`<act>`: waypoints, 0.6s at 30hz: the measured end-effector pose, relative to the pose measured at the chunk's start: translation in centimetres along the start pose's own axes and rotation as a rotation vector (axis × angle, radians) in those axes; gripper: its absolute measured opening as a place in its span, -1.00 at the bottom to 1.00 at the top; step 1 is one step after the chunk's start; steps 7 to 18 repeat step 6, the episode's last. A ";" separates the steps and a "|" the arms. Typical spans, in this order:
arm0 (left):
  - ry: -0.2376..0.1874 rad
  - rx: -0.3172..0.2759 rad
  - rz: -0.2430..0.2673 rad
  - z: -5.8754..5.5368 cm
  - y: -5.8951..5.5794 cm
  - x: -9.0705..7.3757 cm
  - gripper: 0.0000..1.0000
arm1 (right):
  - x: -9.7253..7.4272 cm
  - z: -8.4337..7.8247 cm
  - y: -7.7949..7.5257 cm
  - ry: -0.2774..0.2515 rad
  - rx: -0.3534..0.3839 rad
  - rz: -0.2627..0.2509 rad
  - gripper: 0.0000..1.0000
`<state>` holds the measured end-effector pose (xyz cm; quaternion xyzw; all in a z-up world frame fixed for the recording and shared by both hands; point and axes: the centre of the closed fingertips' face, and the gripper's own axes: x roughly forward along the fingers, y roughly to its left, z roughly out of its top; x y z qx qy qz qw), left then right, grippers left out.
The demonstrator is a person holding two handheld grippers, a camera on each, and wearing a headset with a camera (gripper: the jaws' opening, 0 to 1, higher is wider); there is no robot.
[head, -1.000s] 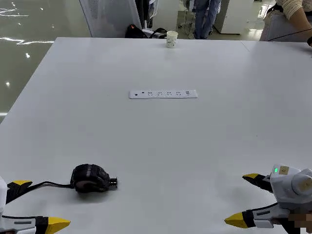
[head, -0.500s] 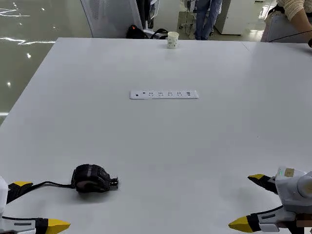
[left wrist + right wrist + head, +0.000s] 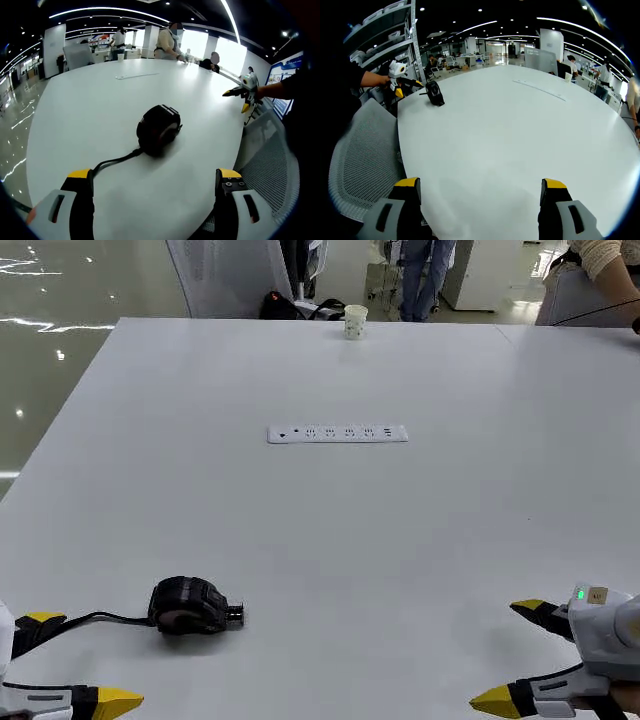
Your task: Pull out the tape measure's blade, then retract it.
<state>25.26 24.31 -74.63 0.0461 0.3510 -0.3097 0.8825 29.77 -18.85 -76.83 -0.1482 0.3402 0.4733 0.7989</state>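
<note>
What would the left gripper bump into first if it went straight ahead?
Most likely the black tape measure, which lies straight ahead, centred between the open jaws of the left gripper. Its black strap trails back toward one jaw and might get brushed first; depth is hard to judge.

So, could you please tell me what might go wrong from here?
1. The tape measure lies loose on the smooth table, and both tongs are open; pulling the blade before the left tongs clamp the case may just drag it.
2. Its black strap runs up to one left jaw, so closing there could pinch strap, not case.
3. The blade hook is small; the right tongs may slip off.
</note>
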 end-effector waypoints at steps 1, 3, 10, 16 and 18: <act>0.003 -0.002 -0.002 0.0 0.0 0.0 0.98 | 0.0 0.0 0.0 -0.001 0.001 -0.001 0.98; 0.003 -0.006 -0.003 -0.1 0.0 0.0 0.98 | 0.0 0.0 -0.1 0.000 -0.001 -0.004 0.98; 0.005 -0.006 -0.004 -0.1 0.0 0.0 0.98 | 0.1 0.0 -0.2 0.001 -0.002 -0.003 0.98; 0.005 -0.006 -0.004 -0.1 0.0 0.0 0.98 | 0.1 0.0 -0.2 0.001 -0.002 -0.003 0.98; 0.005 -0.006 -0.004 -0.1 0.0 0.0 0.98 | 0.1 0.0 -0.2 0.001 -0.002 -0.003 0.98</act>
